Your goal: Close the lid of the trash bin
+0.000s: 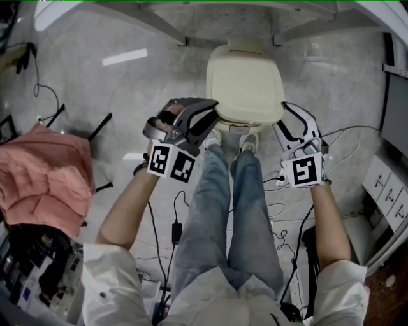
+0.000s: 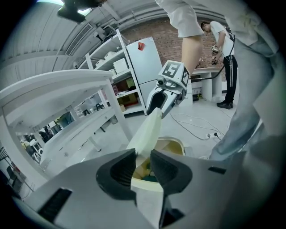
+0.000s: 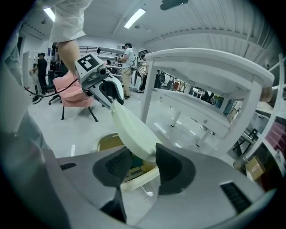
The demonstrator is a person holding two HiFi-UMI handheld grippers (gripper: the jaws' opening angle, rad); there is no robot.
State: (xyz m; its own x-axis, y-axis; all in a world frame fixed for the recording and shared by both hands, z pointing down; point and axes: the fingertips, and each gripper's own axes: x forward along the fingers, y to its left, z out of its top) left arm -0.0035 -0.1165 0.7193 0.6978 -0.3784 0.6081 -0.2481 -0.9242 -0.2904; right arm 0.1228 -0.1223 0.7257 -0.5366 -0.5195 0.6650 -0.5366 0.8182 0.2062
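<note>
A cream trash bin stands on the floor just beyond the person's shoes, its lid (image 1: 245, 79) tilted up over the bin's rim (image 2: 178, 144). My left gripper (image 1: 213, 109) is at the lid's left edge and my right gripper (image 1: 285, 109) at its right edge. In the left gripper view the lid's edge (image 2: 147, 129) fills the narrow gap of my left gripper (image 2: 143, 156), its pads against it. In the right gripper view the lid (image 3: 132, 127) runs between the pads of my right gripper (image 3: 143, 156) in the same way. Dark contents show inside the bin.
A white table frame (image 1: 191, 19) stands over and behind the bin. A pink chair (image 1: 44, 172) is at the left, and cables (image 1: 280, 210) trail on the floor at the right. The person's legs (image 1: 229, 191) are between the arms. Shelves (image 2: 120, 76) and other people (image 2: 225, 58) stand farther off.
</note>
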